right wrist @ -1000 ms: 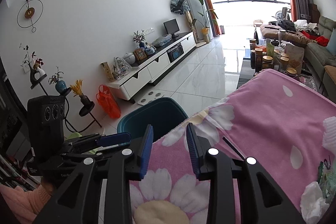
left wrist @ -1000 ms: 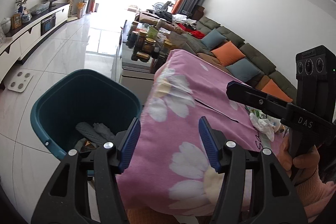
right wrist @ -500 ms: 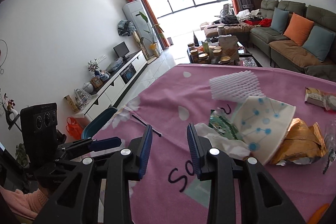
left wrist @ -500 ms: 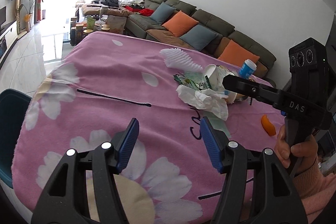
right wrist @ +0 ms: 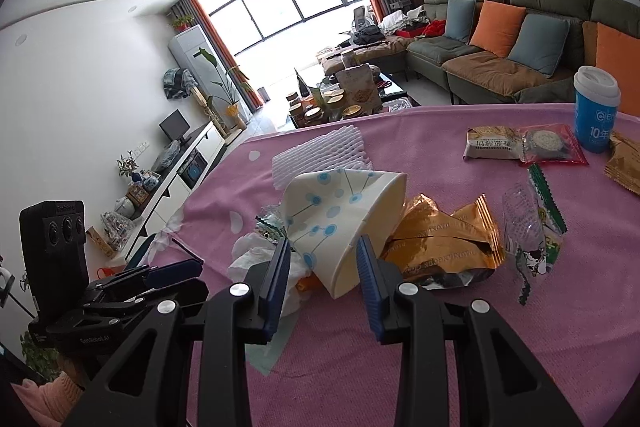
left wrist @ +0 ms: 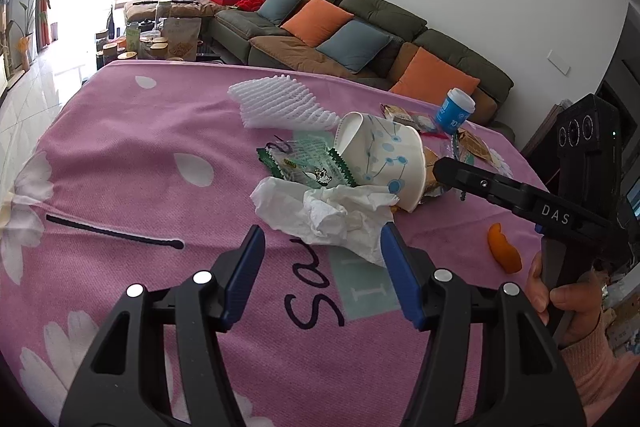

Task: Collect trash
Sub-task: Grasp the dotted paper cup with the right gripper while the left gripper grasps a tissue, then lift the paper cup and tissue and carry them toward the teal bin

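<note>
A pile of trash is spread over the pink flower-printed tablecloth (left wrist: 132,163). At its middle a white paper cup with blue dots (right wrist: 340,215) is tipped on its side; nothing can be made out inside it. To its left a crumpled white tissue (left wrist: 328,215) is seen, with a white foam fruit net (left wrist: 280,103) on the far side and a crumpled gold foil wrapper (right wrist: 444,247) to the right. An upright blue cup with a white lid (right wrist: 596,107) stands at the far right. The left gripper (left wrist: 322,247) is held with fingers spread, empty, just before the tissue. The right gripper (right wrist: 323,259) is held partly spread around the tipped cup's base; contact cannot be told.
</note>
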